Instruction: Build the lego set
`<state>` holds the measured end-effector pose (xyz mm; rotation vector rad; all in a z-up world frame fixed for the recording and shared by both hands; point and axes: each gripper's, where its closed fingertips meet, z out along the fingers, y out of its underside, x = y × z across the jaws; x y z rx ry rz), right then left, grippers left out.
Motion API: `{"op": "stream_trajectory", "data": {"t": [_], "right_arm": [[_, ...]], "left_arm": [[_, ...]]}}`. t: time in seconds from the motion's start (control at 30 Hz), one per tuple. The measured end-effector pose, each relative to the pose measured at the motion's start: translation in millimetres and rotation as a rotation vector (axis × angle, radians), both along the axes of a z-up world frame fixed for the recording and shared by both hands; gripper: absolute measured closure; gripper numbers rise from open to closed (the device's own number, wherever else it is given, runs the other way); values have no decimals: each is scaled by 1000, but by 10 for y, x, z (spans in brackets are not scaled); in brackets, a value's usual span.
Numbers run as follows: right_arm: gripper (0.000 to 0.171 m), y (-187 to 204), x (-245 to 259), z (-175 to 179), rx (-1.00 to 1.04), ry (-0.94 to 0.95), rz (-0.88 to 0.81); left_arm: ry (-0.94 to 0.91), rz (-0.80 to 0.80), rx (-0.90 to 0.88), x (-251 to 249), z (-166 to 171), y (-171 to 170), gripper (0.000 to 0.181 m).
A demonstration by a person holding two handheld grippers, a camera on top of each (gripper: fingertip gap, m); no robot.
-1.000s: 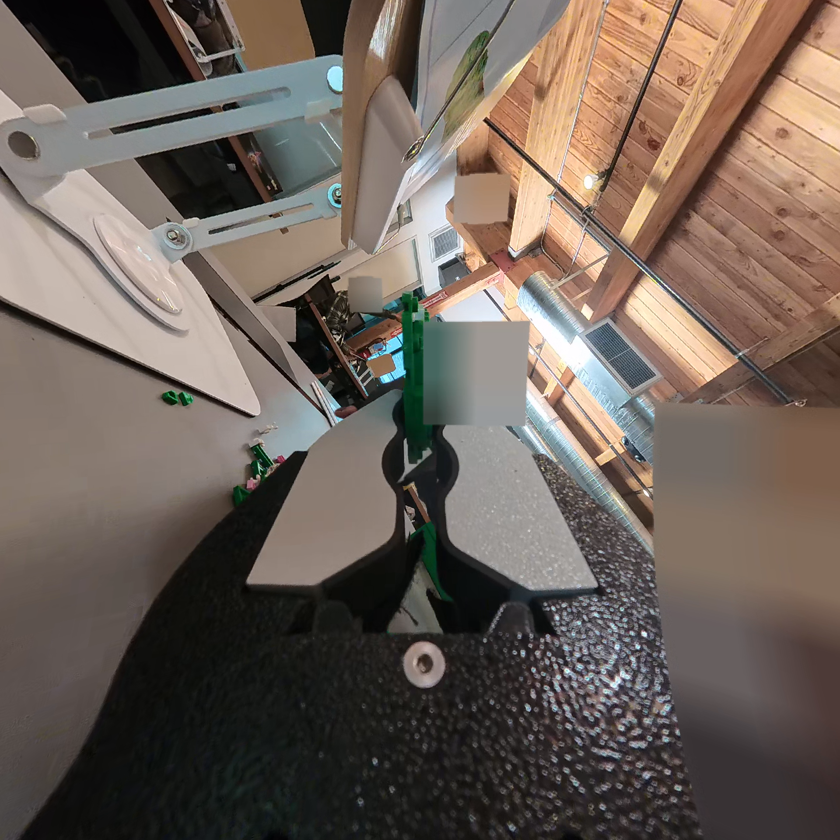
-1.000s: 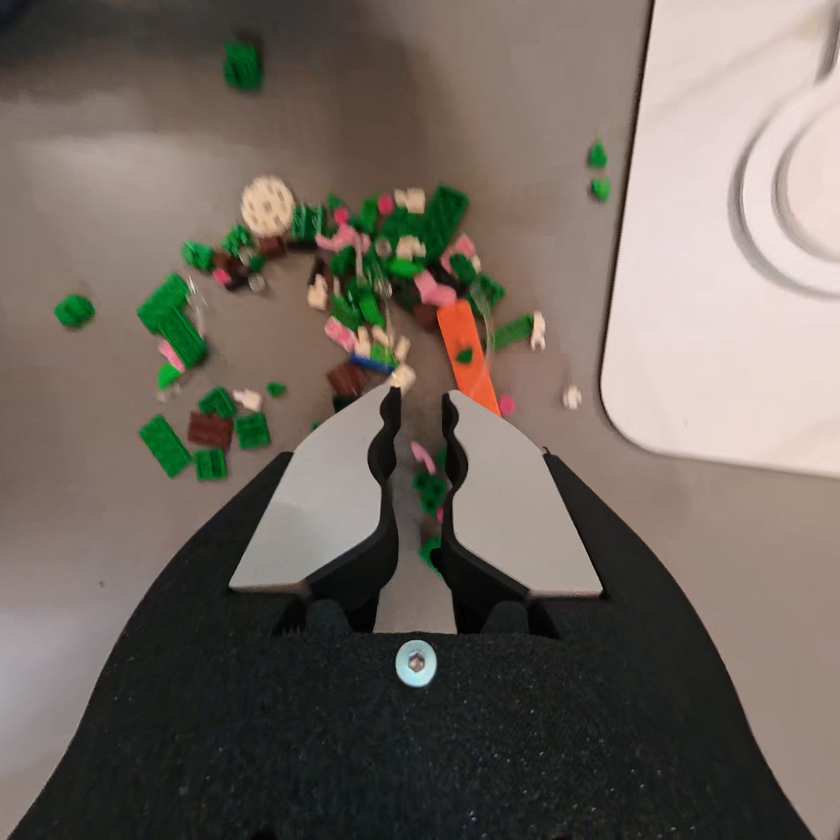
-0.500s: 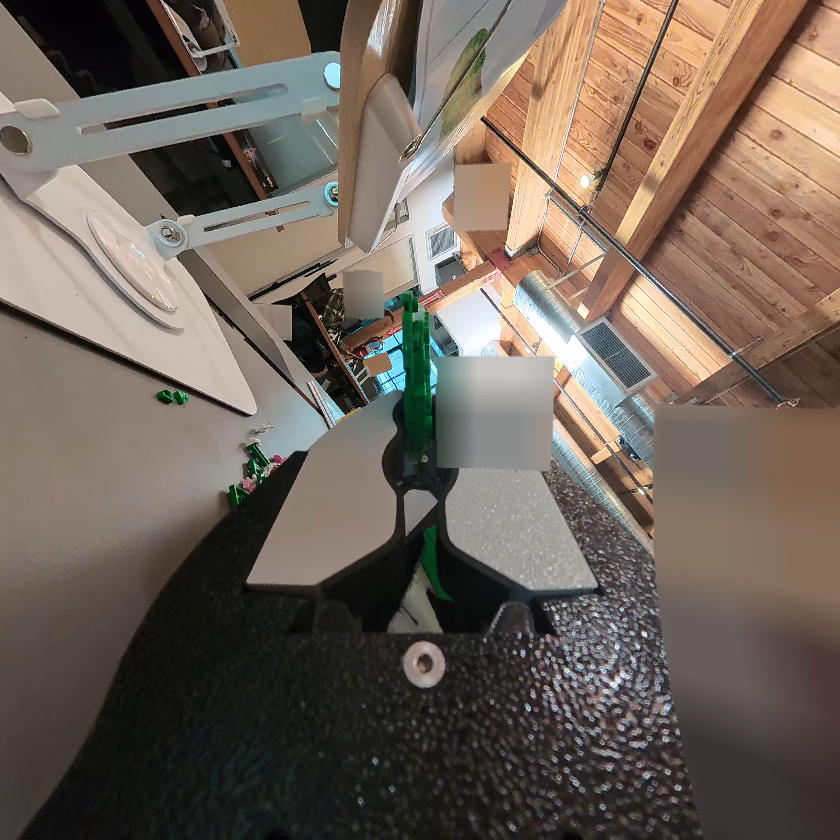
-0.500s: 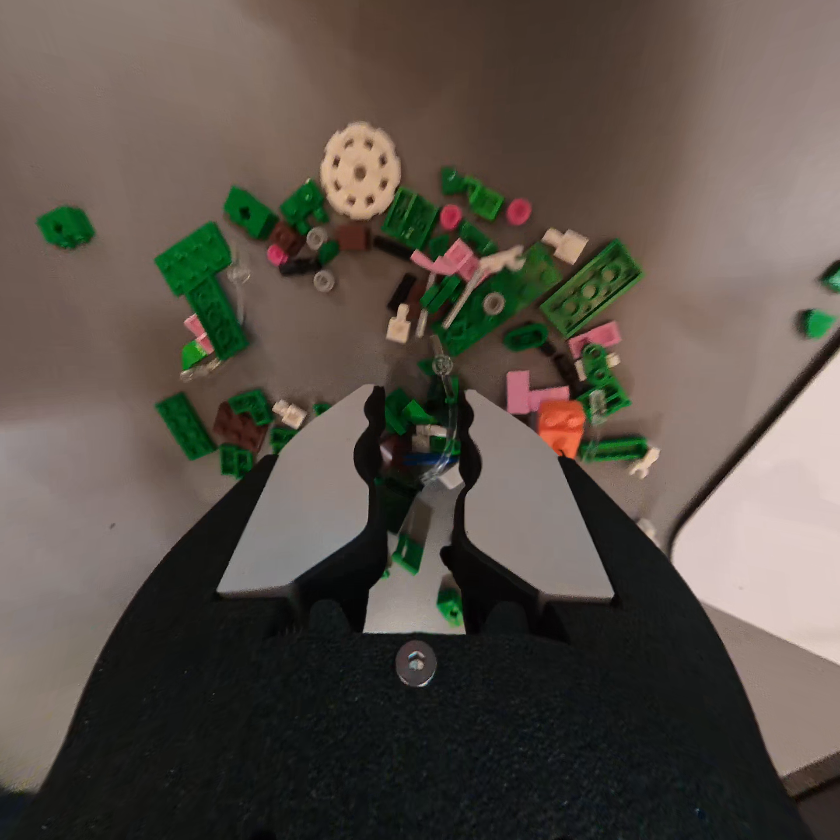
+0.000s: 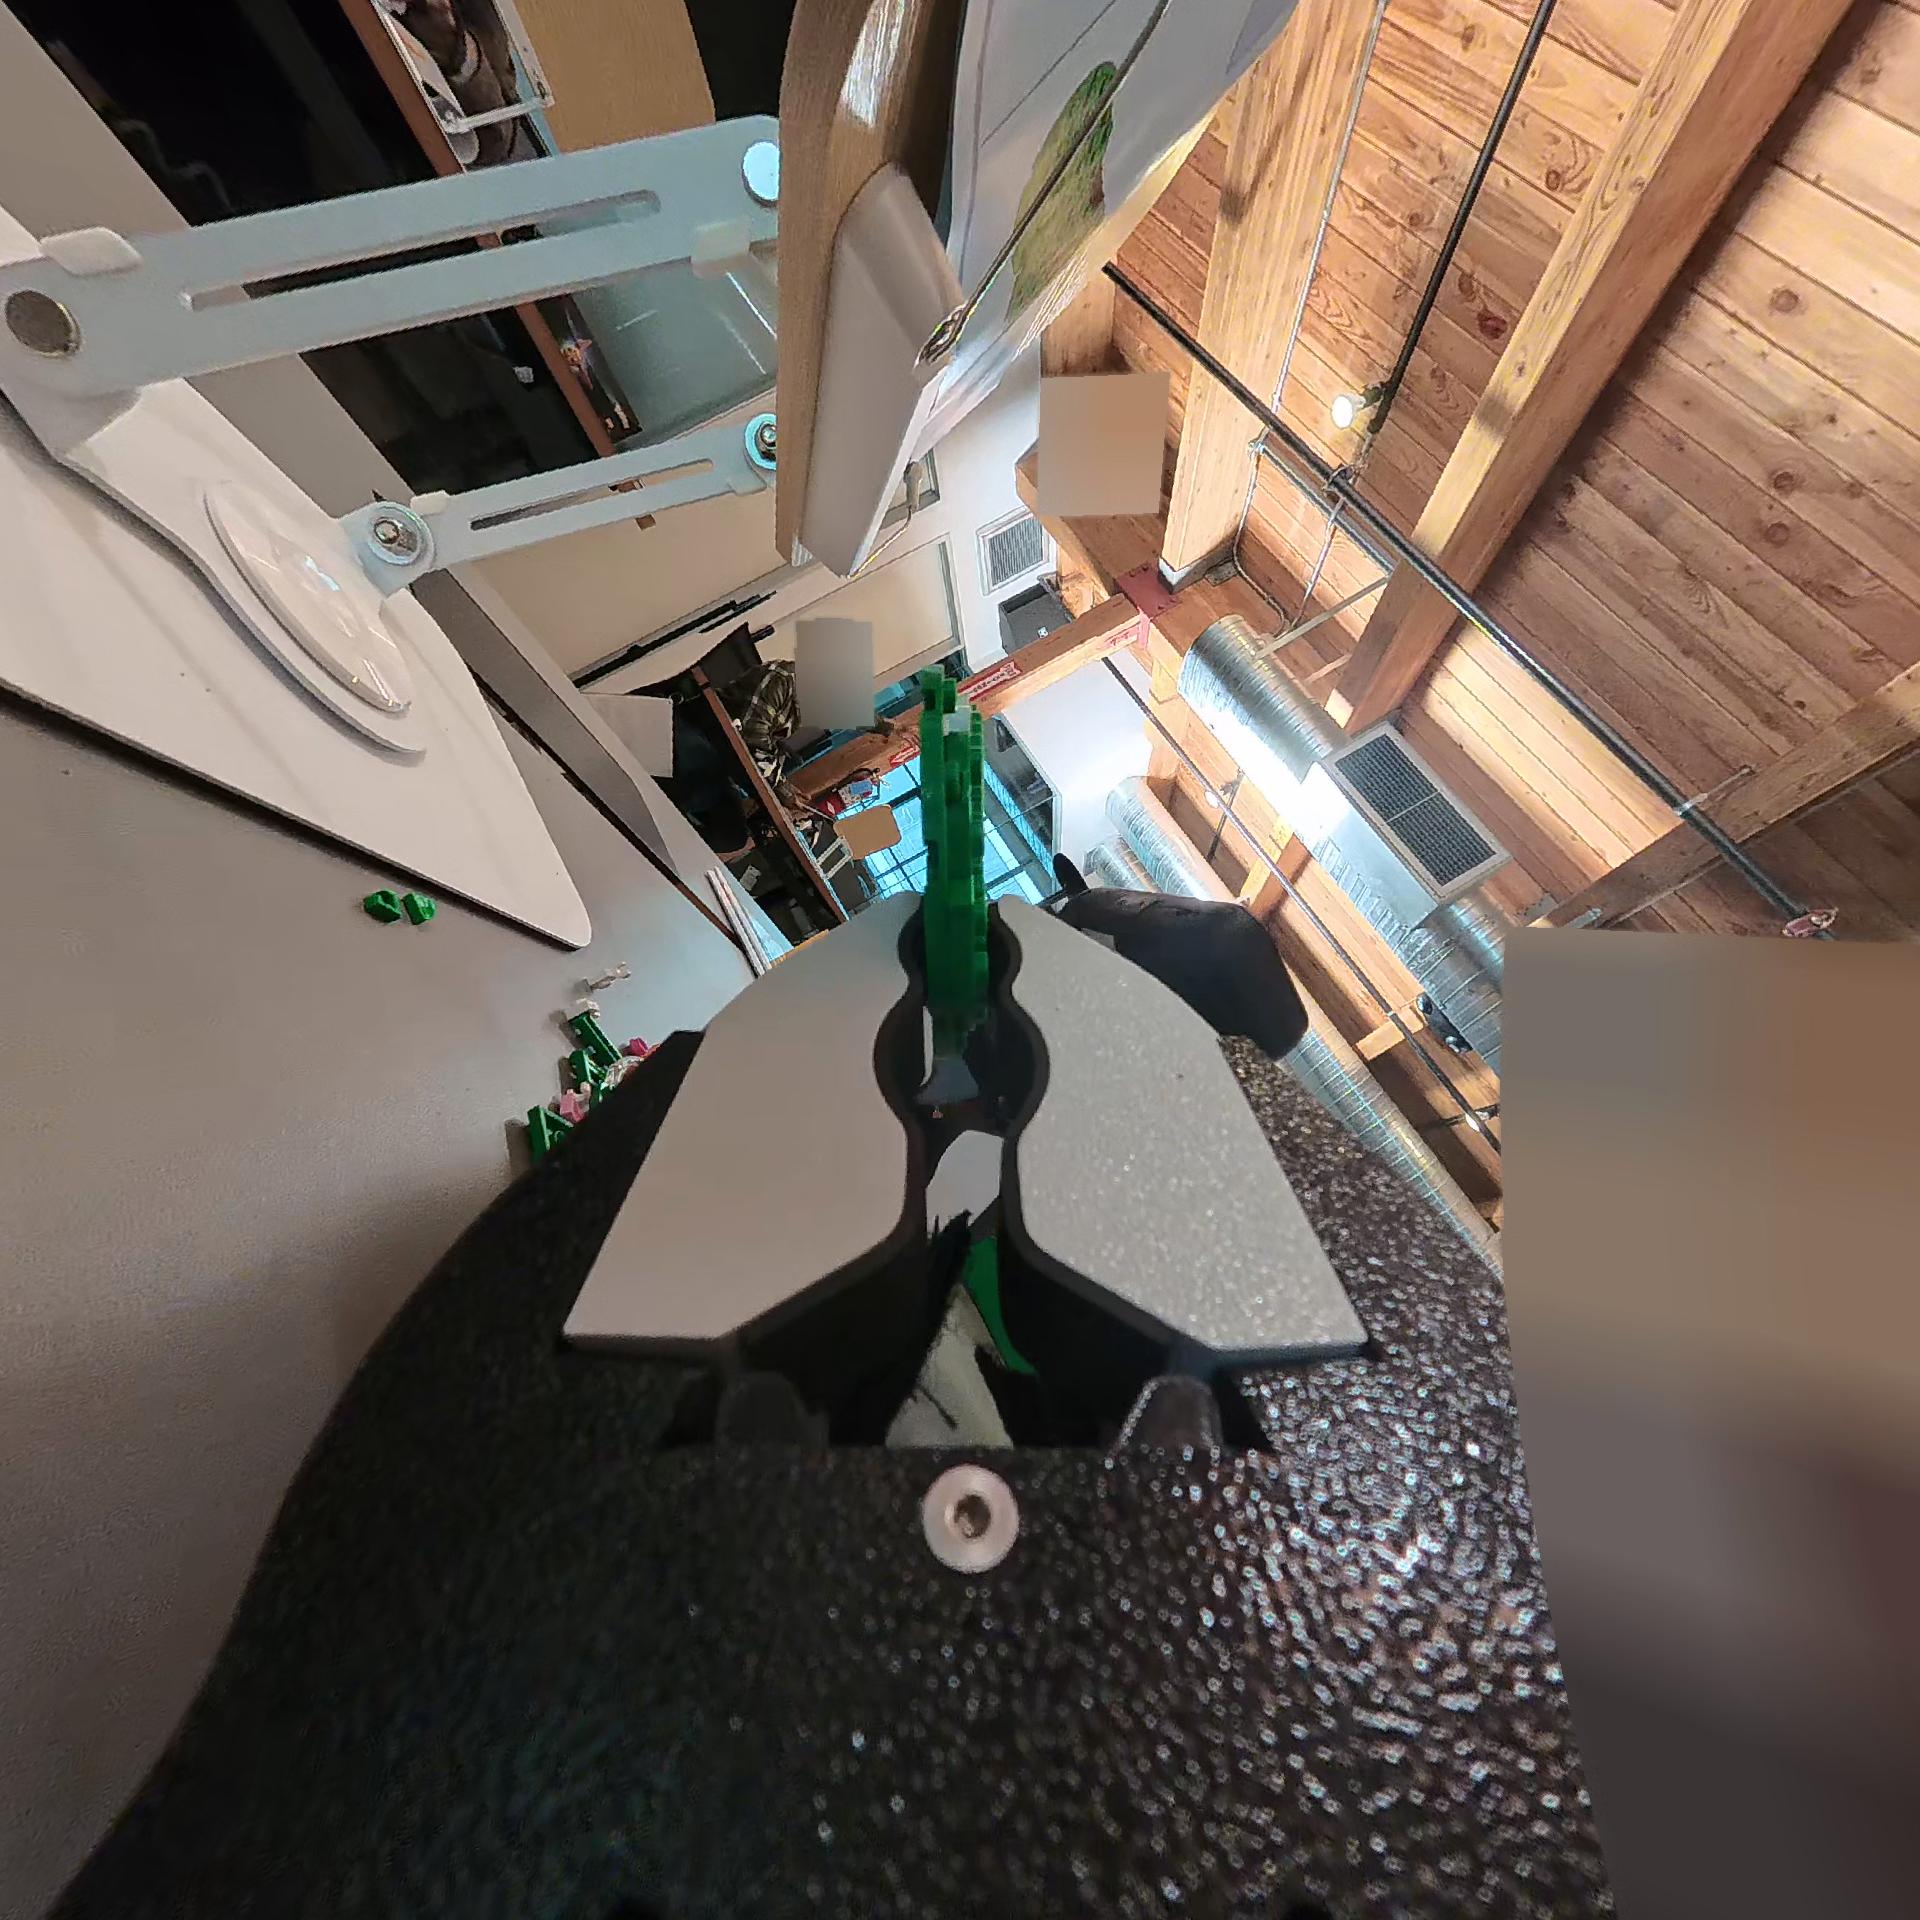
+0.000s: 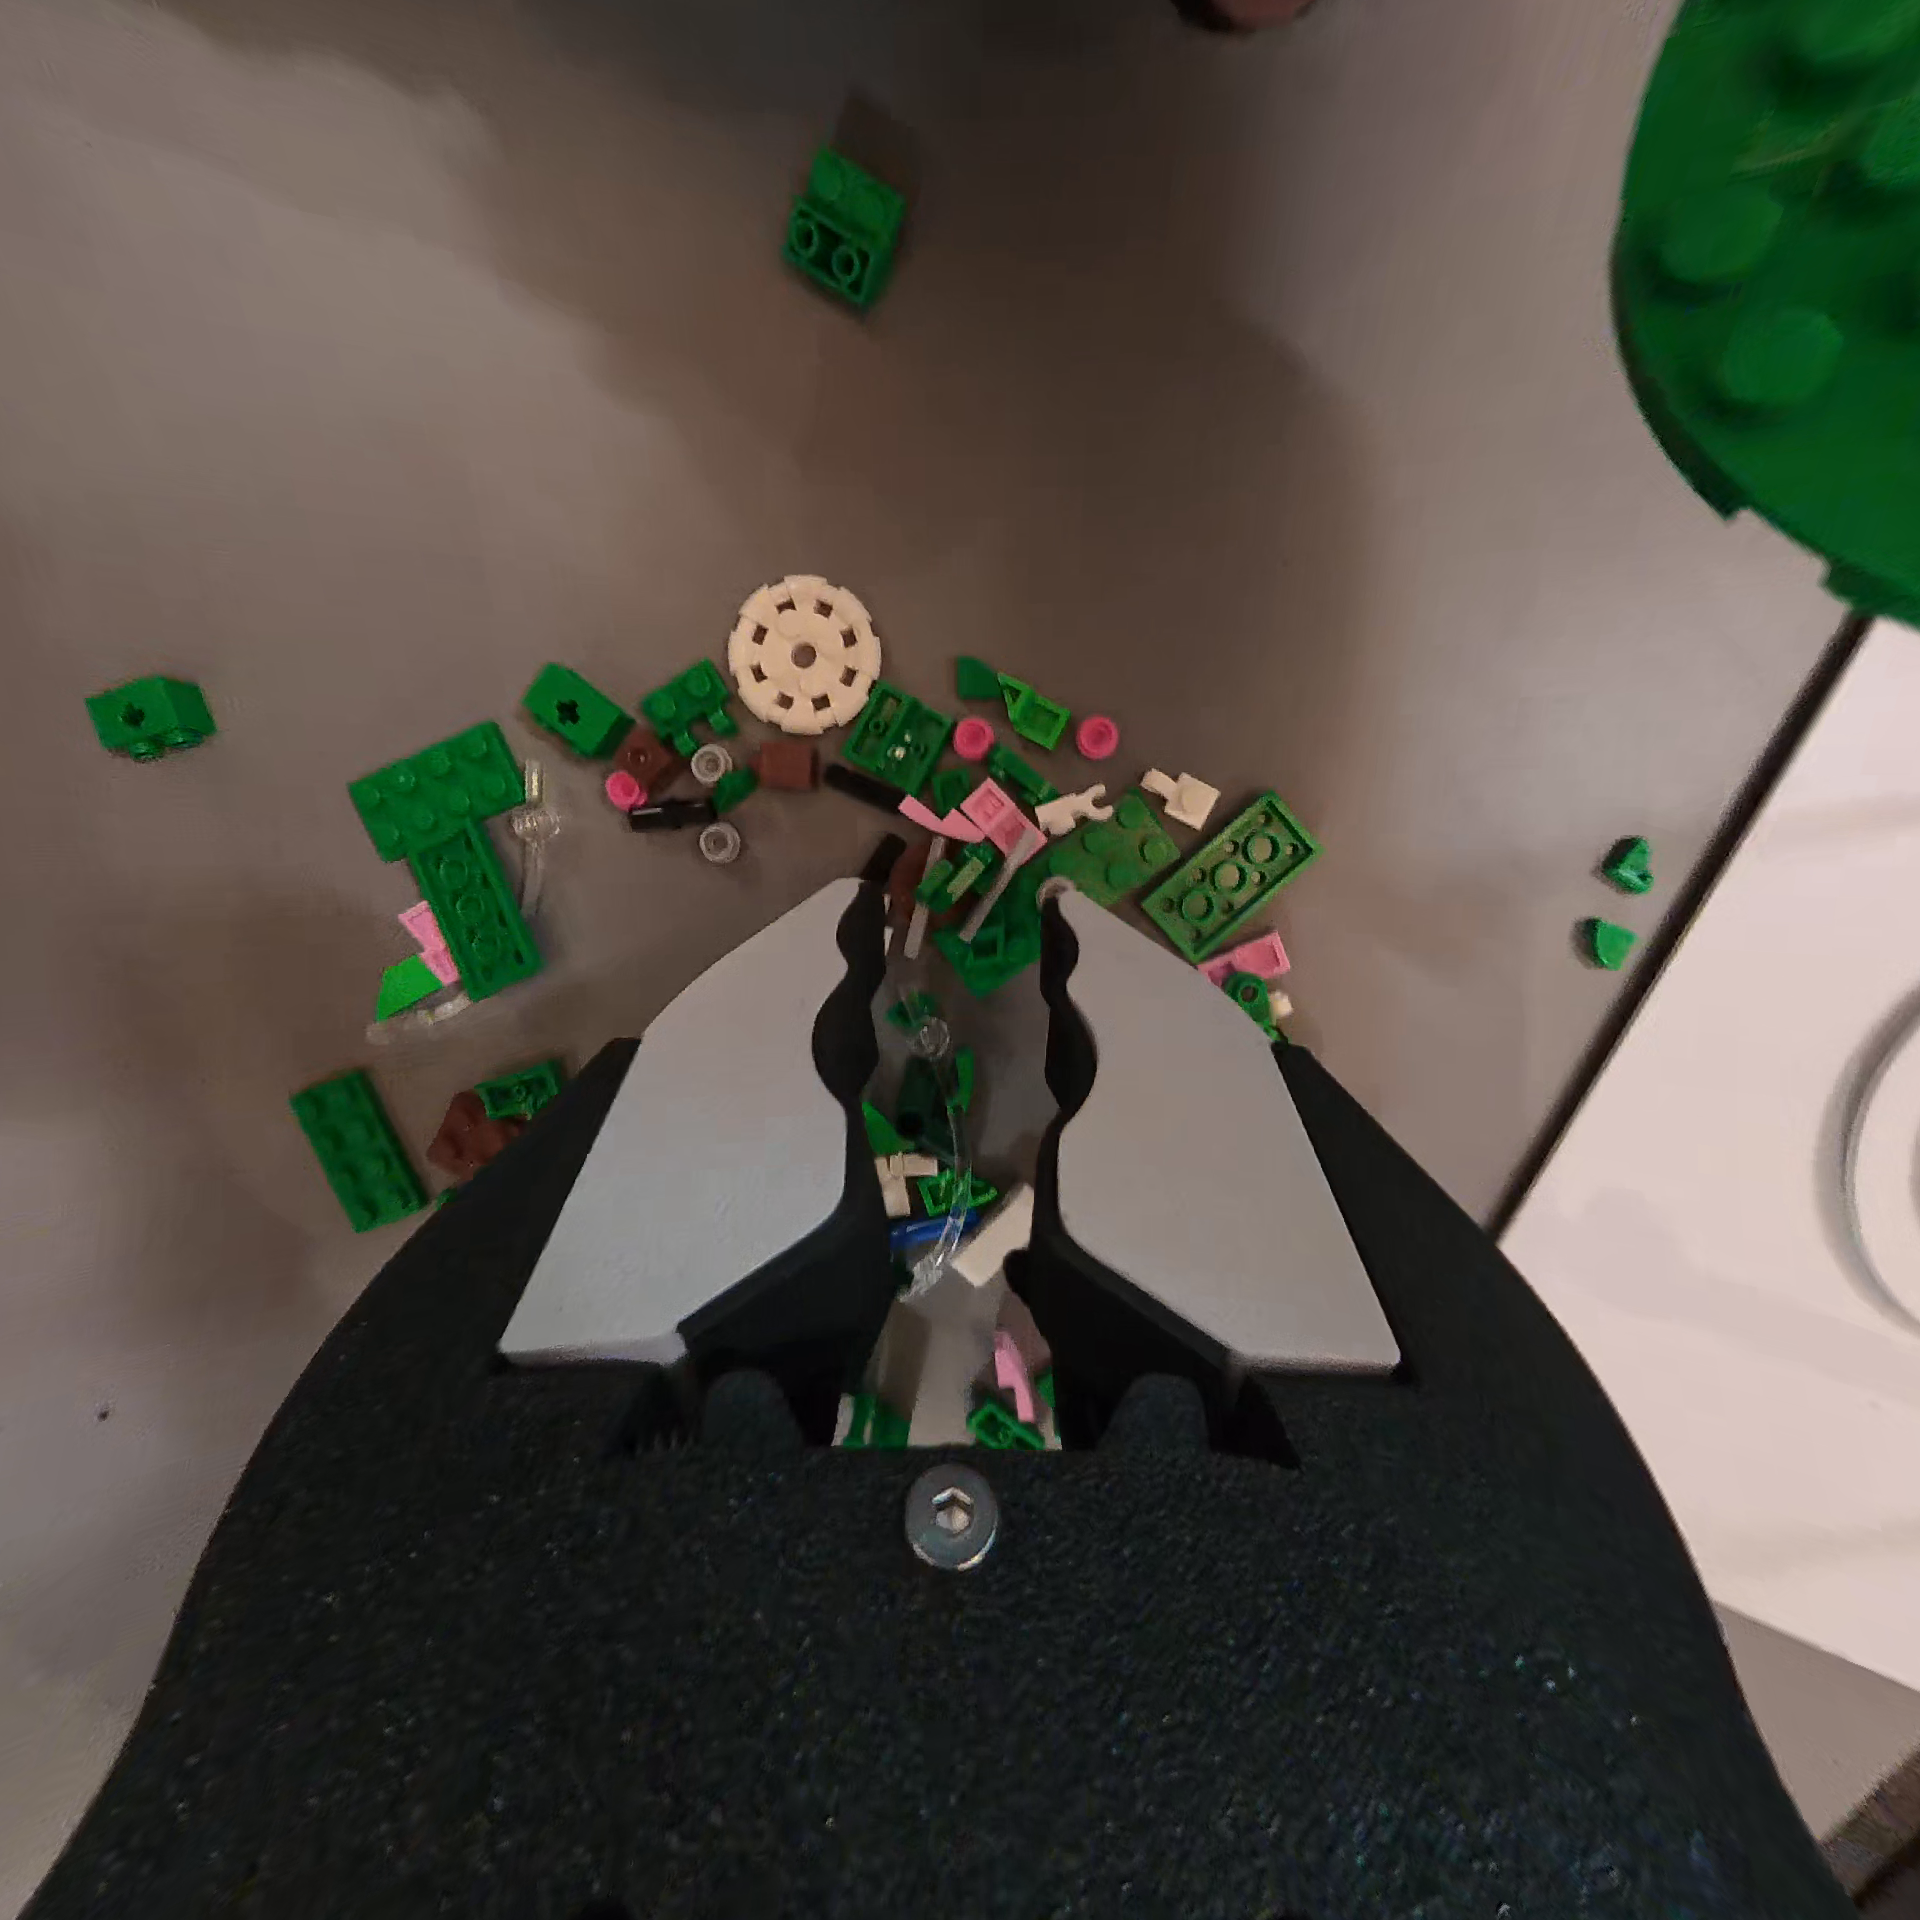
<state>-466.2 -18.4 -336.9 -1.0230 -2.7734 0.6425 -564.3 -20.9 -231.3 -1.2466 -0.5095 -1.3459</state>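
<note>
Lego pieces [image 6: 935, 831] lay scattered on the grey table [image 6: 416, 416], and I took the cream round disc [image 6: 804, 662] as my landmark. Just below and right of the disc sat the thickest clutter of green plates, pink bits and brown bricks; a green T-shaped plate assembly [image 6: 452, 842] lay to its lower left, a lone green brick [image 6: 844, 231] well above it, another [image 6: 149, 715] far to its left, and two tiny green pieces [image 6: 1618, 902] far to its right, near the edge of a white base plate [image 6: 1714, 1143]. I saw no readable brand mark on any piece.

My right gripper [image 6: 951, 904] hung over the clutter below the disc with its jaws parted and nothing between them; several small pieces under it were hidden by the fingers. A blurred green studded plate [image 6: 1766, 312] was cut off at the top right corner, too close to make out fully.

My left gripper [image 5: 954, 925] was clamped on a green lego build [image 5: 951, 831], held edge-on and raised off the table, so I could not tell its shape. Behind it a white jointed arm [image 5: 416, 239] rose from the base plate and carried a wooden board [image 5: 831, 260] with a page clipped to it; its print was cut off and seen too obliquely for me to read. A dark shape [image 5: 1195, 966] just beyond my left fingers I could not identify.
</note>
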Motion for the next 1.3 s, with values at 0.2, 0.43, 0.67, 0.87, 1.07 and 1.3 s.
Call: {"op": "stream_trajectory", "data": {"t": [0.2,0.43,0.67,0.87,1.07,1.3], "right_arm": [[143,-94,2,-80,20,7,45],[147,-143,119,-53,-64,-58,30],[148,-128,78,35,-89,4,-2],[151,-105,174,53,-80,11,-12],[154,-43,297,68,-67,-2,-22],[154,89,397,110,-48,9,-56]], "left_arm": [[4,-1,-1,4,1,0,174],[3,7,1,-13,8,-6,174],[-1,14,-3,-29,-6,-3,174],[6,8,-6,-8,-11,4,174],[6,9,-11,-8,-24,8,174],[7,1,-16,10,-39,20,174]]}}
